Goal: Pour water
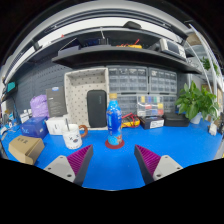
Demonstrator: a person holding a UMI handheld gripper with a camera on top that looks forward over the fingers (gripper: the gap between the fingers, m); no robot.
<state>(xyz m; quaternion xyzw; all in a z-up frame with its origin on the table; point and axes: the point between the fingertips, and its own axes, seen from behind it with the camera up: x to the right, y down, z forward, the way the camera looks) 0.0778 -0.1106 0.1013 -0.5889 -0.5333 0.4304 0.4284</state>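
A blue bottle (114, 118) with a light cap and a coloured label stands upright on a small round coaster (115, 142) on the blue tabletop (150, 138). It lies beyond my fingers, roughly centred between them. A white mug (73, 136) with a reddish handle stands to the bottle's left. My gripper (113, 160) is open, its two magenta pads (80, 157) set wide apart with only bare blue table between them. Nothing is held.
A white kettle-like jug (57, 125) and a tan box (25, 148) sit left of the mug. A dark tray (153, 122) and a potted plant (196, 103) stand at the right. Shelving (120, 55) and a drawer cabinet (140, 82) rise behind the table.
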